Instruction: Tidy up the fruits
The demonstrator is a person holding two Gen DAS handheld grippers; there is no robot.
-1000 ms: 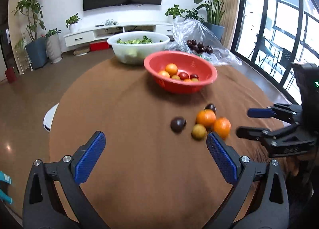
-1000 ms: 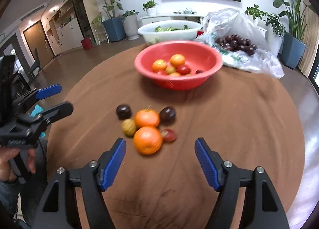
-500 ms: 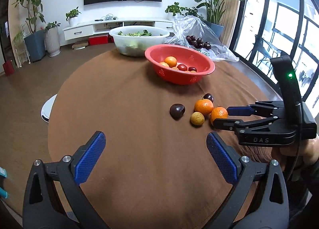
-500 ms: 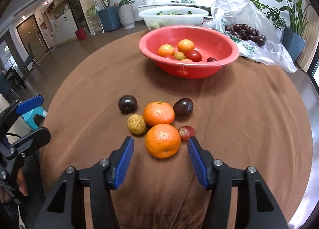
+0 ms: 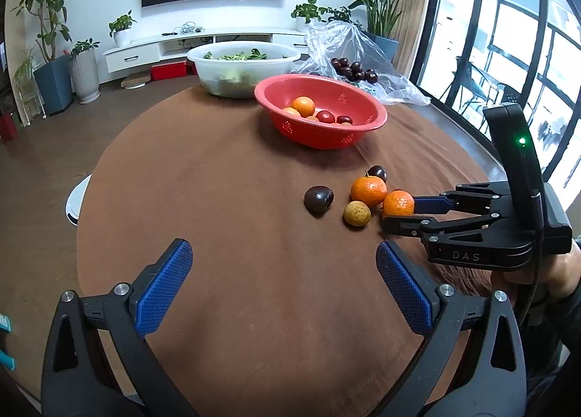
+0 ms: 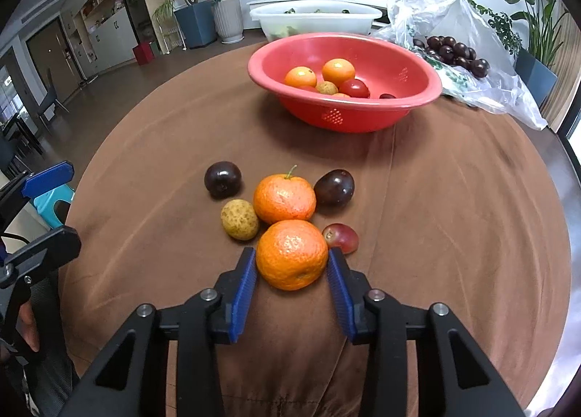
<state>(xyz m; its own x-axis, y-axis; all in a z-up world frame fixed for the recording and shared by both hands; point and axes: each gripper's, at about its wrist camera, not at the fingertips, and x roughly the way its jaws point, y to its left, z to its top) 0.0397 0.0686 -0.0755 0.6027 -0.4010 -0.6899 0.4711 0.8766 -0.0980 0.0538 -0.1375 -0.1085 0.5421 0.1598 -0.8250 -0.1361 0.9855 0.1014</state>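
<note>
While the right gripper (image 6: 292, 268) closes, its blue pads stand on either side of the nearest orange (image 6: 292, 254), which lies on the brown tablecloth (image 6: 454, 217); the pads look to be just at the peel, the left one touching, though I cannot tell whether either yet presses. Seen from the left wrist view, that same gripper (image 5: 390, 215) comes in from the right at table level, a hand (image 5: 555, 271) wrapped around its black body.

Loose fruit is clustered together near the table's middle: a second orange (image 6: 284, 198) with a green stem sits directly behind the first and touches it; a yellowish spotted fruit (image 6: 239, 219) lies just to the left; a small red fruit (image 6: 340, 237) lies just to the right, beside the right pad; two dark plums (image 6: 222, 179) (image 6: 334, 187) flank the rear orange, the left one a little apart.

Farther back stands the red bowl (image 6: 345, 115), holding oranges, a red fruit and smaller pieces; behind it a white tub of greens (image 6: 316, 19), and to its right a clear plastic bag (image 6: 454, 17) with dark fruit spilled on it.

The left gripper (image 5: 283, 282) hangs over bare cloth, jaws spread wide, nothing between them, well apart from the fruit.
</note>
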